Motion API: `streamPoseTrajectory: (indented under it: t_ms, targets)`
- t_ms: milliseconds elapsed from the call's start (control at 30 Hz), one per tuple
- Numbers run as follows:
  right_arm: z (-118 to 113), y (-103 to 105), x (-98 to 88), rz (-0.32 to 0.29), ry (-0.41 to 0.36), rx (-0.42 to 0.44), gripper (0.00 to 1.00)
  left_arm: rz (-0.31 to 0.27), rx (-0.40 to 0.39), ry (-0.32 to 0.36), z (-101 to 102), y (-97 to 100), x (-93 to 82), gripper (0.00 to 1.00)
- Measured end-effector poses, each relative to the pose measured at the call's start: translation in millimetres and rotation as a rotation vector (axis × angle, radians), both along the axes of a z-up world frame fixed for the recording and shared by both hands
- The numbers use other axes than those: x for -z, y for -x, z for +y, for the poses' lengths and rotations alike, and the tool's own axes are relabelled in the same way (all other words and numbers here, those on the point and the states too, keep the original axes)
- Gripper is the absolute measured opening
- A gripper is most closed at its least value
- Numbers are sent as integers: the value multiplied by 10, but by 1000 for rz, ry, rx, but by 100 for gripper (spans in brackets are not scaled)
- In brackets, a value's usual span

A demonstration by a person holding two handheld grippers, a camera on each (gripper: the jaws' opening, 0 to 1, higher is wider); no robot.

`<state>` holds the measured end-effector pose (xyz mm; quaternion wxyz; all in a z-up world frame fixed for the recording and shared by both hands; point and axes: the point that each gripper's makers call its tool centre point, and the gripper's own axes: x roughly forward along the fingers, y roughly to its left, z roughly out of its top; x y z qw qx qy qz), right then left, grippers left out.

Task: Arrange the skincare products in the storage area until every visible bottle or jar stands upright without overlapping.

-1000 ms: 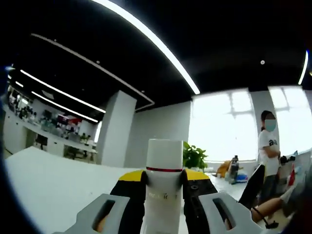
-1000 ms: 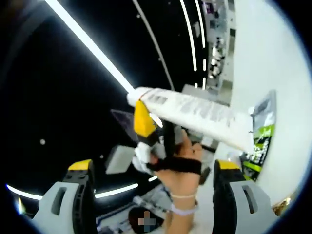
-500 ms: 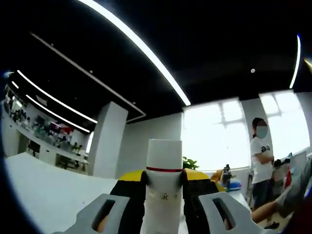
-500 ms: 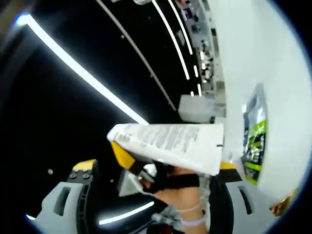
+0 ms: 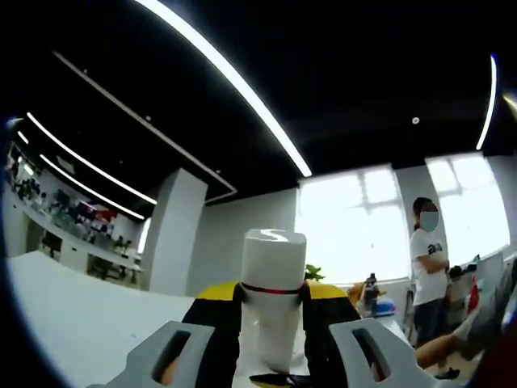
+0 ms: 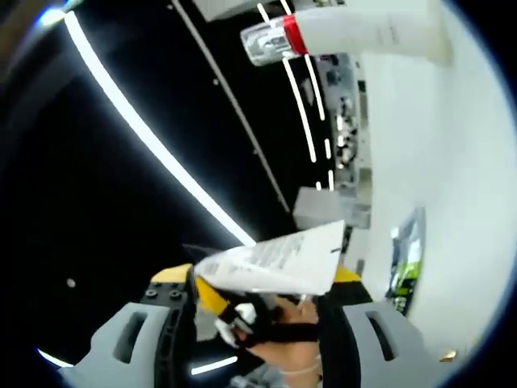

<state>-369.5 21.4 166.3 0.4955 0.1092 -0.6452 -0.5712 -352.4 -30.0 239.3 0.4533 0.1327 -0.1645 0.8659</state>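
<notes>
Fingers of my left gripper (image 5: 273, 356) are closing on a white tube (image 5: 273, 307) with a red band, holding it cap-up above the white table (image 5: 73, 307). I am carrying it toward placement, I judge. My right gripper (image 6: 257, 339) is standing with jaws spread, gripping nothing; between them I am seeing the tube's crimped end (image 6: 275, 263). A clear-capped bottle (image 6: 347, 32) is lying nearby and a green packet (image 6: 404, 259). Next I am needing a bare spot. A person (image 5: 426, 267) is standing far off, not obstructing.
</notes>
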Motion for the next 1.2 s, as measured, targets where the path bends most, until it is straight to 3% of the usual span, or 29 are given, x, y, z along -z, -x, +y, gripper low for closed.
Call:
streamPoseTrajectory:
  t_ms: [367, 633, 833, 967, 1100, 1200]
  targets:
    - [205, 175, 70, -11, -49, 88, 26, -31, 98, 41, 149, -14, 157, 29]
    - [361, 280, 86, -49, -21, 101, 21, -17, 130, 99, 224, -12, 272, 29]
    - [435, 373, 141, -69, -52, 118, 16, -3, 157, 123, 213, 108, 385, 30]
    - [524, 400, 108, -69, -59, 154, 10, -27, 156, 137, 211, 206, 480, 32]
    - [603, 412, 52, 11, -157, 246, 9, -59, 134, 134, 176, 323, 572, 37]
    - [617, 393, 92, 76, -292, 311, 8, -21, 66, 32, 36, 357, 449, 37]
